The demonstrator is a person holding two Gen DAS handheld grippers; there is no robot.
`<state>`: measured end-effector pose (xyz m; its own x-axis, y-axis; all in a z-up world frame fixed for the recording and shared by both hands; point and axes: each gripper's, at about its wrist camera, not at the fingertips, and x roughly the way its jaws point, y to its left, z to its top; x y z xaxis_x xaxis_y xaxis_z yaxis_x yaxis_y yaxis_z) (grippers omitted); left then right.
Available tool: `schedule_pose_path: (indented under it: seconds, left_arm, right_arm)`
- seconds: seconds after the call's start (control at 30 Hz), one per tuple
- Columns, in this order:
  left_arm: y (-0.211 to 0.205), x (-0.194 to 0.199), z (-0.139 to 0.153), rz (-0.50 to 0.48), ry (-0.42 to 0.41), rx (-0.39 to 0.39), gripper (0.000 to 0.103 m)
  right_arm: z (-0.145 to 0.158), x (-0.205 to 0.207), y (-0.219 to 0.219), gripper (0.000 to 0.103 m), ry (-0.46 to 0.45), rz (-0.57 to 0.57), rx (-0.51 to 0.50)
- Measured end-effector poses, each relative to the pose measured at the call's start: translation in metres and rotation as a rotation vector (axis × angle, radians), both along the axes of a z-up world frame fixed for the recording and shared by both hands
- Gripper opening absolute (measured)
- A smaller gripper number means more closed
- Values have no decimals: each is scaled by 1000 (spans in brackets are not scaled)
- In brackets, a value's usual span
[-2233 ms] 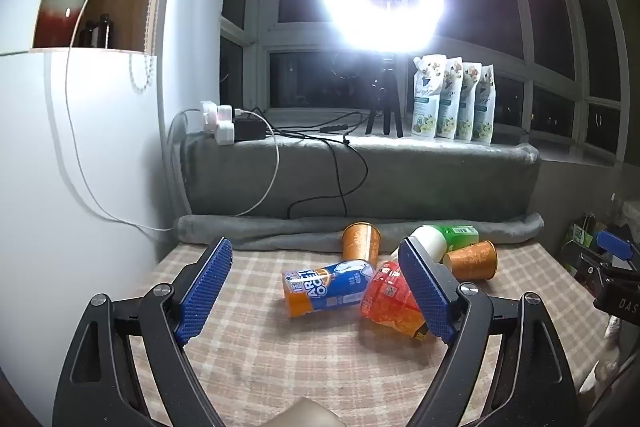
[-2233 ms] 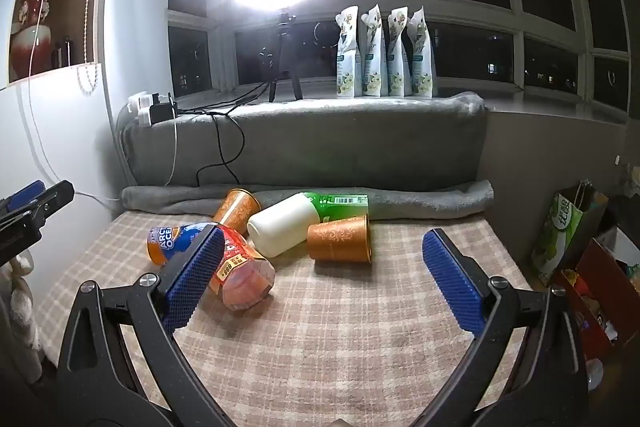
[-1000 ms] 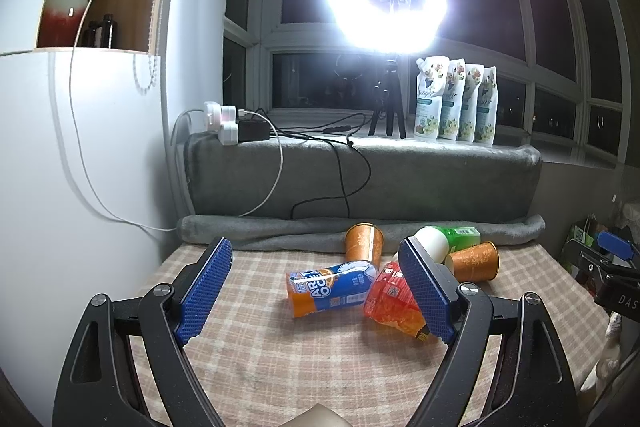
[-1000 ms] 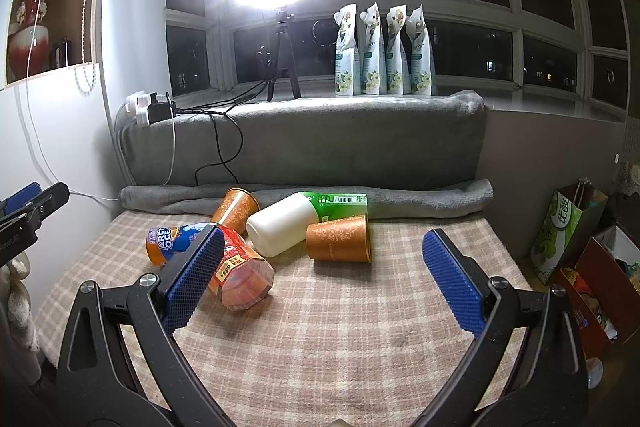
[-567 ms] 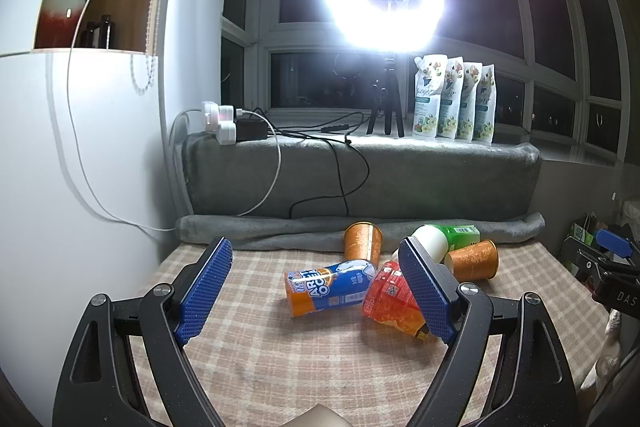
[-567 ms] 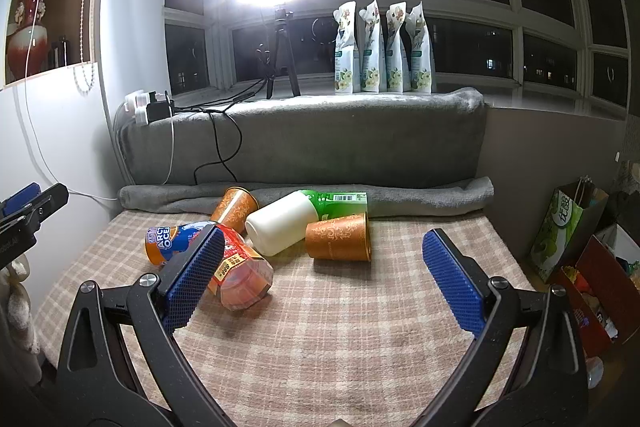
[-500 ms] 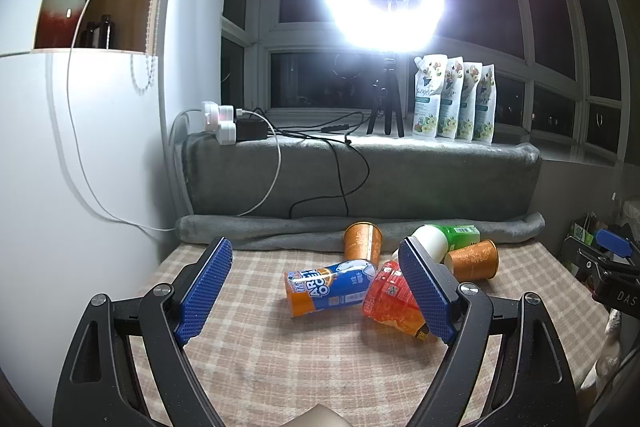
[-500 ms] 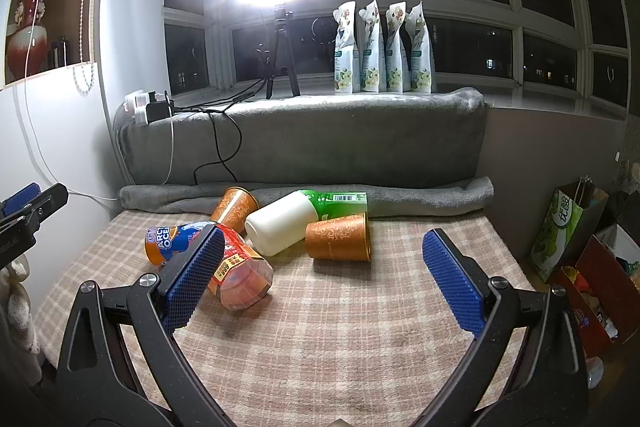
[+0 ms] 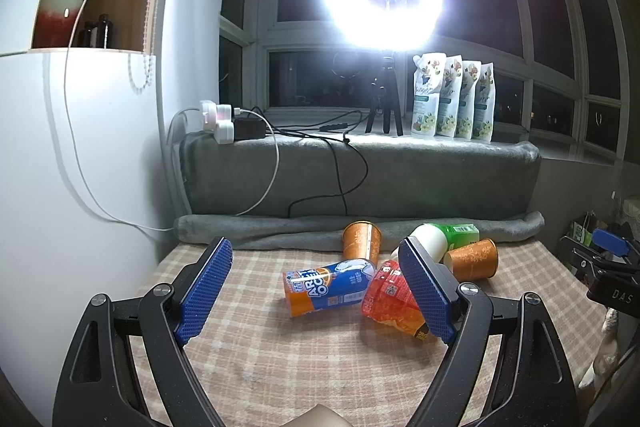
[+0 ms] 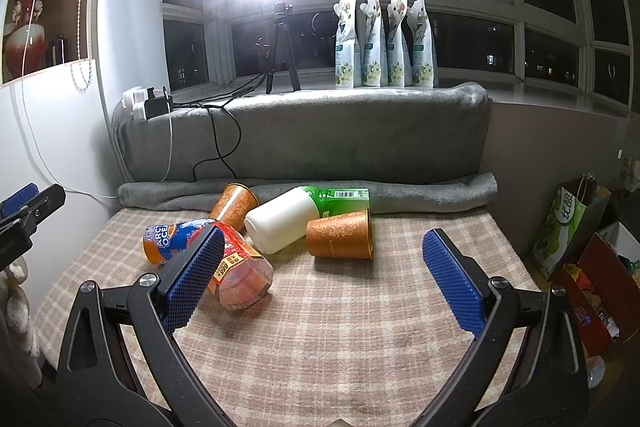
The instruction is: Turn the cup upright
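Two orange paper cups lie on their sides on the plaid cloth. One cup (image 10: 342, 234) lies in the middle with its mouth to the right; it also shows in the left wrist view (image 9: 474, 259). The other cup (image 10: 234, 205) lies tilted near the grey roll, also in the left wrist view (image 9: 361, 239). My left gripper (image 9: 316, 291) is open and empty, short of the pile. My right gripper (image 10: 324, 279) is open and empty, in front of the middle cup.
A blue and orange can (image 9: 330, 287), a red-orange jar (image 10: 240, 279) and a white and green bottle (image 10: 296, 213) lie among the cups. A grey rolled blanket (image 10: 420, 193) and cushion back the table. Bags (image 10: 572, 223) stand at the right.
Both views have wobbled slightly and returned. Nothing on the table has moved and both grippers stay open.
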<state>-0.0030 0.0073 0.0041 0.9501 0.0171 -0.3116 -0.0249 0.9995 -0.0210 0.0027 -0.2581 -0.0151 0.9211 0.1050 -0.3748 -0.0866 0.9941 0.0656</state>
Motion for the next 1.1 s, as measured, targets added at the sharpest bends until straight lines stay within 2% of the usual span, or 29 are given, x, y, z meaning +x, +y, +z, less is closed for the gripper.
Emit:
schedule_pose_path:
  seconds: [0.5, 0.7, 0.9, 1.1]
  left_arm:
    - [-3, 7, -7, -6, 15, 6, 86]
    - [-1, 12, -10, -4, 28, 1, 86]
    - [3, 18, -17, -4, 60, -2, 86]
    - [9, 23, -33, -20, 132, -14, 86]
  right_arm:
    - [-2, 6, 3, 101, 21, 7, 3]
    - [-12, 33, 2, 101, 81, 23, 37]
    - [-20, 76, -6, 101, 214, 55, 164]
    - [-46, 128, -18, 101, 398, 83, 410]
